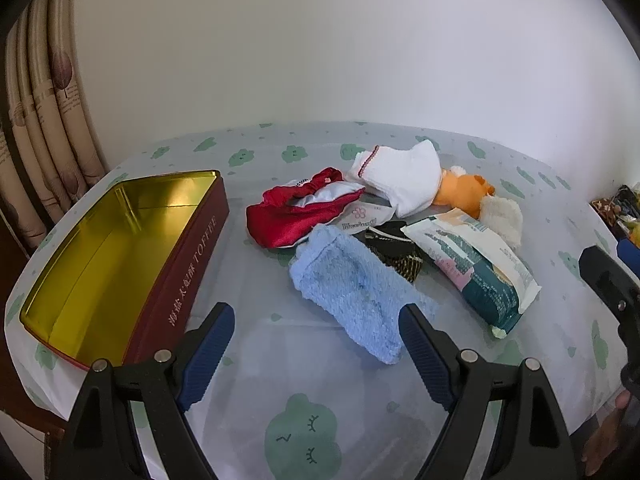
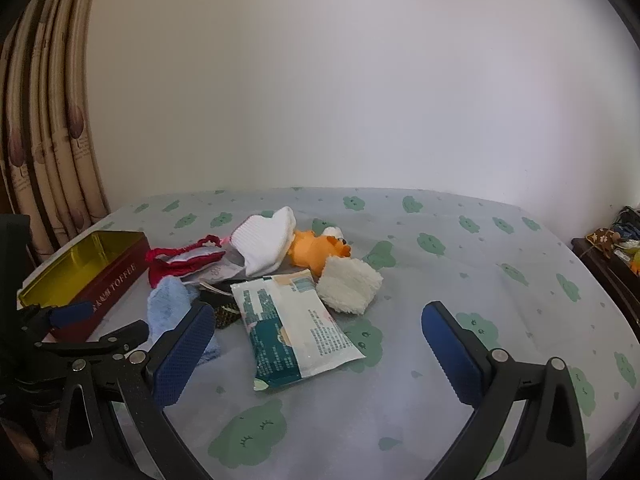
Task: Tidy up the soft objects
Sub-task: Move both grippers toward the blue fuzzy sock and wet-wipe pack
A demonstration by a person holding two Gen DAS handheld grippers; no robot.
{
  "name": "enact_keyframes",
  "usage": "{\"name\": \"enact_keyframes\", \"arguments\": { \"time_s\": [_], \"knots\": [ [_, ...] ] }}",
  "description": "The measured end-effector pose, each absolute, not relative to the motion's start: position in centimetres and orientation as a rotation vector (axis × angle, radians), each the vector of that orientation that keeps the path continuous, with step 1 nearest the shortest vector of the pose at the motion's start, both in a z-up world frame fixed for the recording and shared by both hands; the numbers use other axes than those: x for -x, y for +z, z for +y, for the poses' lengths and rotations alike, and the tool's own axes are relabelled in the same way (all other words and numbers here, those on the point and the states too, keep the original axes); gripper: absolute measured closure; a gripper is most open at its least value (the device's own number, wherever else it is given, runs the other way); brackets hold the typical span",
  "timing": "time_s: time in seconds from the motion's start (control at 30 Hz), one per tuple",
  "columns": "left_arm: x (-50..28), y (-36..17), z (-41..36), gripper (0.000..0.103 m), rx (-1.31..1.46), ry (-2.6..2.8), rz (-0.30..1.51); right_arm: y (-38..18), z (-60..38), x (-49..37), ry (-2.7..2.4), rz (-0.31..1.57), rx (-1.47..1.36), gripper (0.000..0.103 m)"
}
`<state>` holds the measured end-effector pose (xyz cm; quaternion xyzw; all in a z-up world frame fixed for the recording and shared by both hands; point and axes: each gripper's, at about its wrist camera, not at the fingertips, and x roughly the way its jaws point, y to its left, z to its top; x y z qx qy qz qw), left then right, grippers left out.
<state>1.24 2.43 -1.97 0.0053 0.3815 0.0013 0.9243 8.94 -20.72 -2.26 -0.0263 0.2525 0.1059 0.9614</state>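
Blue towel (image 1: 352, 284) lies just beyond the spread, empty left gripper (image 1: 316, 324), right of the tin (image 1: 120, 260); right gripper (image 2: 320, 336) gapes empty.

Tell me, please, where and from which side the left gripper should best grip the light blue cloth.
Probably its near end, from above: the light blue cloth lies flat, its far end touches the pile, and its near end lies free by the open left gripper.
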Motion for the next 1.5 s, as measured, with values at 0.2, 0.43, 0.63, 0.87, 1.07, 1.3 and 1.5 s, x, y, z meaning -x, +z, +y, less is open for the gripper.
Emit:
{"name": "enact_keyframes", "arguments": {
  "time_s": [0.2, 0.43, 0.63, 0.87, 1.07, 1.3, 1.5],
  "knots": [
    [-1.4, -2.3, 2.8, 0.017, 0.012, 0.001, 0.808, -3.4, -21.5, -9.7, 0.202, 0.55, 0.048, 0.0],
    [-1.8, -3.0, 3.2, 0.017, 0.045, -0.003, 0.847, -4.7, -22.6, -10.5, 0.174, 0.573, 0.063, 0.0],
    [-2.3, -3.5, 3.5, 0.017, 0.055, 0.007, 0.875, -6.2, -24.3, -11.7, 0.141, 0.618, 0.036, 0.0],
    [-3.2, -4.2, 4.9, 0.017, 0.17, 0.0, 0.941, -6.6, -25.1, -12.0, 0.147, 0.63, 0.014, 0.0],
    [-3.4, -3.6, 4.9, 0.017, 0.206, -0.021, 0.94, -6.9, -25.0, -12.2, 0.158, 0.64, 0.018, 0.0],
    [-4.6, -3.3, 3.5, 0.017, 0.198, -0.065, 0.962, -7.1, -24.7, -12.3, 0.164, 0.648, 0.026, 0.0],
    [-5.8, -3.4, 2.9, 0.017, 0.178, -0.049, 0.971, -7.2, -24.7, -12.5, 0.173, 0.655, 0.024, 0.0]
  ]
}}
